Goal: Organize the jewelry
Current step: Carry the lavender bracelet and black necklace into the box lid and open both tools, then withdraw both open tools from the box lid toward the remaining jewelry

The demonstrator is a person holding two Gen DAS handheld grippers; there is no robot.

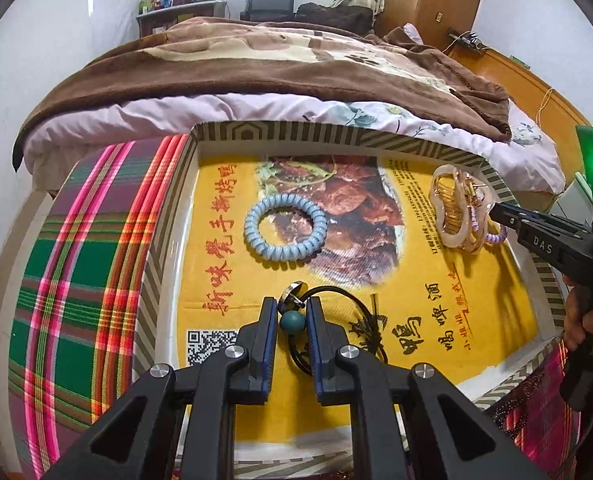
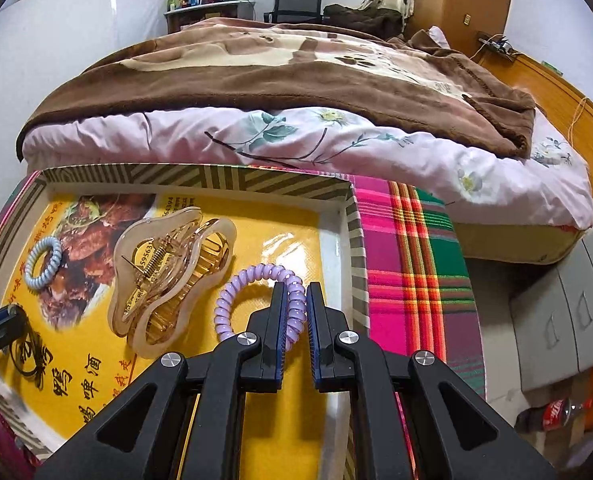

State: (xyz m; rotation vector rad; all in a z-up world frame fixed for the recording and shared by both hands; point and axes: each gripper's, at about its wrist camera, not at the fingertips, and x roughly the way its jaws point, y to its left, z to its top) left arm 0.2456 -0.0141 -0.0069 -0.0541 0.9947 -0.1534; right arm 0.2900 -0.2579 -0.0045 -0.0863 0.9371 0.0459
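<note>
A shallow striped box tray (image 1: 232, 133) lined with a yellow printed sheet holds the jewelry. My left gripper (image 1: 291, 308) is shut on a black cord hair tie with a teal bead (image 1: 292, 323) and a metal charm (image 1: 294, 295). A light blue coil hair tie (image 1: 285, 226) lies ahead of it; it also shows in the right wrist view (image 2: 42, 262). My right gripper (image 2: 295, 300) is shut on a purple coil hair tie (image 2: 256, 297) near the tray's right wall (image 2: 352, 240). An amber claw clip (image 2: 168, 272) lies just left of it; it also shows in the left wrist view (image 1: 462, 210).
The tray sits on a plaid cloth (image 1: 80, 280). A bed with a brown blanket (image 2: 280, 76) and floral quilt stands right behind. Grey drawers (image 2: 568, 312) and a cola bottle (image 2: 552, 416) are at the right. My right gripper's arm (image 1: 544, 240) reaches in over the tray's right edge.
</note>
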